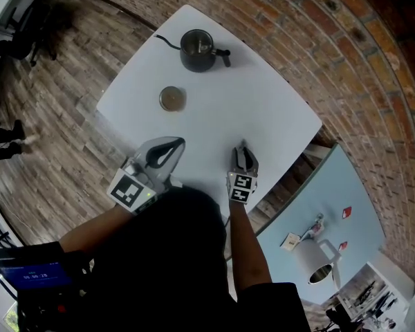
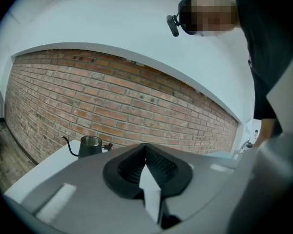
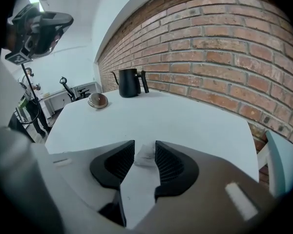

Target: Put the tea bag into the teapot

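Note:
A black teapot (image 1: 198, 51) stands open-topped at the far side of the white table (image 1: 277, 109); both gripper views also catch this teapot (image 3: 129, 83) (image 2: 90, 146). Its round lid (image 1: 172, 98) (image 3: 97, 100) lies on the table nearer to me. A small white tea bag (image 3: 146, 157) lies flat on the table between the jaws of my right gripper (image 3: 145, 145), which stands open and tilted down near the table's front edge (image 1: 243, 149). My left gripper (image 2: 146, 149) (image 1: 178, 144) hovers level at the front left, shut with nothing in it.
A brick wall (image 3: 234, 48) runs along the table's far and right sides. A pale blue table (image 1: 332, 213) with small white items stands to the right below. Wooden floor (image 1: 69, 68) lies to the left.

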A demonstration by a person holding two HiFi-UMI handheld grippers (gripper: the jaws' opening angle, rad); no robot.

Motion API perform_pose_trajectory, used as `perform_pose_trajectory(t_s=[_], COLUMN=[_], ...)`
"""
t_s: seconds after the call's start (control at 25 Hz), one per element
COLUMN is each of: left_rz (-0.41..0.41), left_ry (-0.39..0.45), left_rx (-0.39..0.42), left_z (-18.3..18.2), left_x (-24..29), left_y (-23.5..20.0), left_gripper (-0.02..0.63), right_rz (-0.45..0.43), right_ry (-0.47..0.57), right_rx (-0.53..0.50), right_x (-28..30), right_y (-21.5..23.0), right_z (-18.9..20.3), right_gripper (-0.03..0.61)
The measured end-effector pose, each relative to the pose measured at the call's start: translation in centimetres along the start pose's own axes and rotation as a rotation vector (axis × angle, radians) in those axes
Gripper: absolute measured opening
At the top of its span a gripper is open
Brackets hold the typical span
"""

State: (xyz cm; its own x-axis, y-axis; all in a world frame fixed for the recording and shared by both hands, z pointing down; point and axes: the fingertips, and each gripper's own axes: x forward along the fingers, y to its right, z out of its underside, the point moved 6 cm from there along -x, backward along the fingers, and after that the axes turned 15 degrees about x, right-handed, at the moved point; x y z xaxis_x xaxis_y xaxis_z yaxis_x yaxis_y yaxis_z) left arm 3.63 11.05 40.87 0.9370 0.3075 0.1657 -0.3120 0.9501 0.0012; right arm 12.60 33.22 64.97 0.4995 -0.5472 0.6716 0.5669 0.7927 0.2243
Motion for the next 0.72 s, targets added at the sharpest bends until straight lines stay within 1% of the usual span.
perform_pose_trajectory(t_s=[0.24,0.32,0.4,0.48,0.56,0.68,0.72], left_rz=[-0.023,-0.036,-0.047,-0.049,-0.050,-0.069,-0.074], left_ry=[0.003,-0.010,-0.022,-0.019,-0.011,-0.006,-0.014], left_rx=[0.005,-0.014,-0.027,-0.022,-0.018,-0.032,-0.038], left_z=[0.2,0.2,0.4,0.5,0.6,0.6,0.6], left_x=[-0.4,-0.5,-0.7,-0.8,-0.8,-1.0,-1.2], left_y=[0.1,0.3,0.5,0.7,0.8,0.7,0.8], left_gripper=[0.000,0.000,0.000,0.000,0.000,0.000,0.000], right_rz=[-0.007,-0.012,-0.022,-0.027,-0.028,-0.034,-0.039], right_ry=[-0.029,-0.034,-0.036,-0.035,-0.033,-0.020,-0.012], right_rx=[-0.006,-0.008,-0.004,-0.005,-0.007,-0.004,-0.003], right_x=[0.5,0.7,0.8,0.8,0.8,0.6,0.5], right_y=[0.4,0.5,0.5,0.7,0.8,0.7,0.6], right_z=[0.6,0.8,0.9,0.9,0.8,0.4,0.2], right_gripper=[0.127,0.073,0.066,0.060,0.047,0.015,0.014])
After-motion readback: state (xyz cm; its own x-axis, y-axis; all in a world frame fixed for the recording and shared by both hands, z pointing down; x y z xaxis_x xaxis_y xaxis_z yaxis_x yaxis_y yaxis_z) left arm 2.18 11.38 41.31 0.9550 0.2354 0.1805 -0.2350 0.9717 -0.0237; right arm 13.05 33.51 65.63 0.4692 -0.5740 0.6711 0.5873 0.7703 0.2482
